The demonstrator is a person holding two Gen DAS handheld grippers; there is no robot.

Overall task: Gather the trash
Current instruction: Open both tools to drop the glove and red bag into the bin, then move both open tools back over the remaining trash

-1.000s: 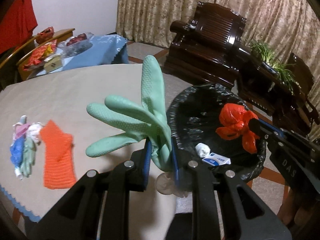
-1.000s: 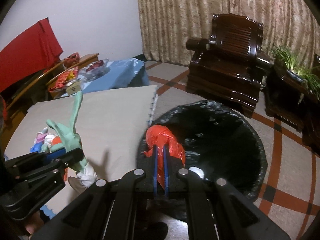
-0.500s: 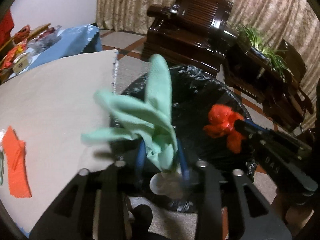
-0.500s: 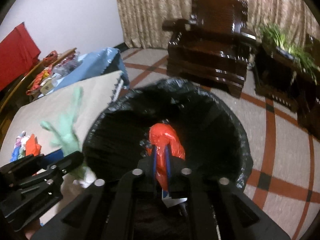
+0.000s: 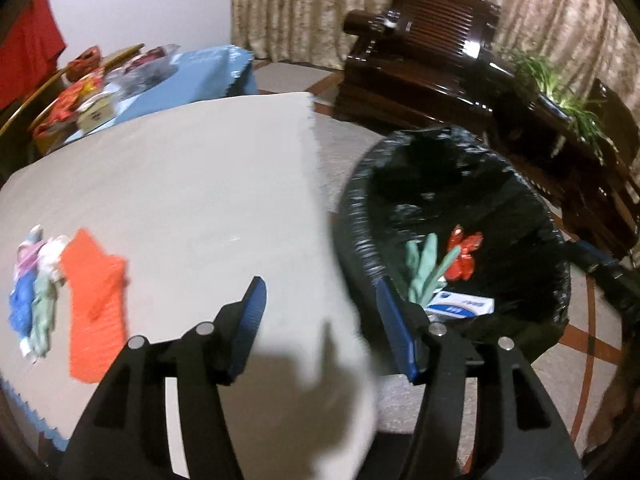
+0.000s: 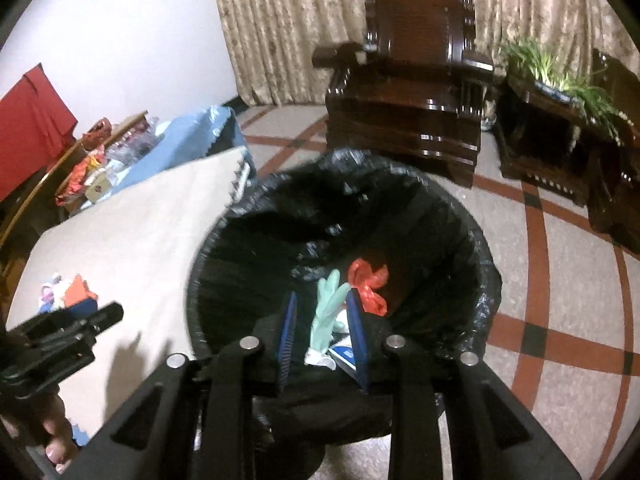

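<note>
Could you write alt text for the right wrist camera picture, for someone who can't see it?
A black-lined round trash bin holds a pale green rubber glove and crumpled red plastic bag, just beyond the right hand-held gripper, whose jaws are opening with nothing between them.

A dark wooden armchair (image 6: 408, 92) stands far in the room, in front of a beige curtain (image 6: 300, 20). Right of it, a green plant (image 6: 560, 72) sits on a dark wooden stand (image 6: 536, 144). The floor (image 6: 560, 280) has red lines with black squares. Far left, a red cloth (image 6: 32, 116) hangs by the white wall (image 6: 120, 32), near a blue cloth (image 5: 200, 76).
</note>
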